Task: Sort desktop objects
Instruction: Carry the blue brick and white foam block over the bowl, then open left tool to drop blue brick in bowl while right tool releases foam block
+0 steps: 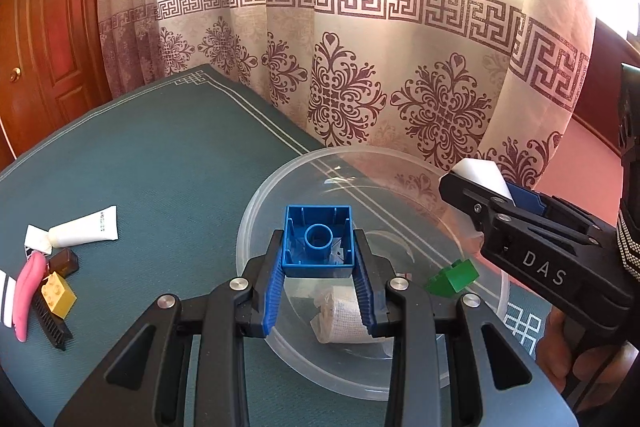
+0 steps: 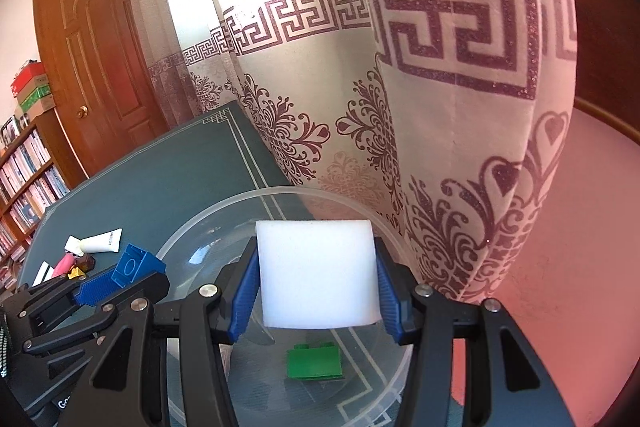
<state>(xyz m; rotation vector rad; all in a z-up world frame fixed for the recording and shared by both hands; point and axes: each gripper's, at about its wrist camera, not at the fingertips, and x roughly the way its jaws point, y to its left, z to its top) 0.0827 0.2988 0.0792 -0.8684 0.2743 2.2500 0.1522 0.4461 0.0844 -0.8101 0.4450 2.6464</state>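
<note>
Blue brick (image 1: 319,242): I have it pinched in my left gripper (image 1: 320,277), hollow underside facing the camera, hanging over the clear bowl (image 1: 256,223).
White sponge block (image 2: 316,273): clamped between the pads of my right gripper (image 2: 316,291), also above the bowl, ahead of the fingers.
Left gripper: pressed tight on the brick's two side walls.
Right gripper: partly spread, but only as wide as the sponge it squeezes.
Already in the bowl: a green brick (image 2: 315,363) directly below my right fingers, and a roll of white gauze (image 1: 340,315) beneath my left fingers.
Still outside: well off to the left of my left gripper lie a white tube (image 1: 86,229), a pink strip (image 1: 26,291), a yellow brick (image 1: 59,294), a black comb (image 1: 52,323) and a small brown piece (image 1: 64,262), bunched together on the green mat (image 1: 160,155).
Progress, my judgement: two items sorted, two more about to be dropped, roughly five still waiting; I'd call it under halfway.
Next, my judgement: release both loads into the bowl, then go back left for the pile.
</note>
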